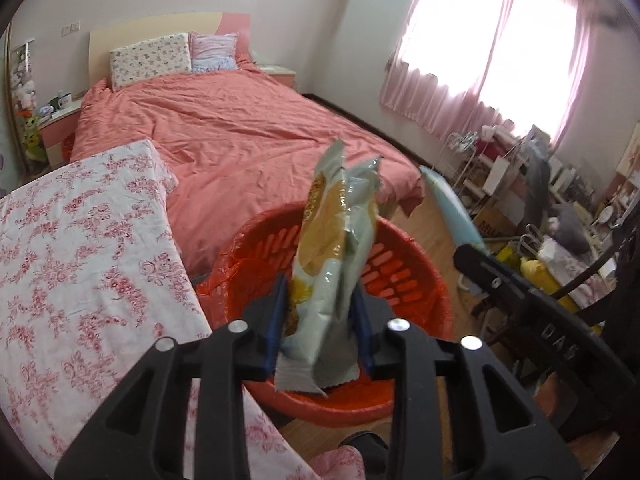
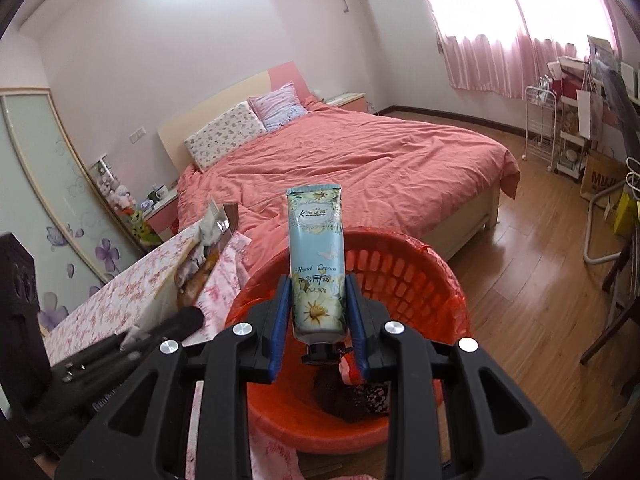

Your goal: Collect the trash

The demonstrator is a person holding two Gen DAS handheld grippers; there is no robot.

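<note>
You are standing in a bedroom with a wooden floor (image 2: 532, 248), at the foot of a bed (image 2: 360, 160) under a salmon-pink cover. A table in a pink floral cloth (image 1: 80, 248) runs along your left, its corner just beside the red laundry-style basket (image 2: 404, 268) lined with a red bag. The basket stands on the floor between that table and the bed. Dark scraps already lie in its bottom.

Your left gripper (image 1: 320, 312) sits over the basket with a crumpled snack wrapper (image 1: 332, 248) standing up between its blue pads (image 1: 276, 320); there is a little slack on the right side, so you cannot tell whether they still press on it.

Your right gripper (image 2: 318, 312) is partly closed on a hand cream tube (image 2: 318, 256), cap end toward you, above the basket's near rim.

To your right the floor is open toward the pink-curtained window (image 2: 500, 20), then crowded by a white wire rack (image 2: 540, 124), bags and a chair.
</note>
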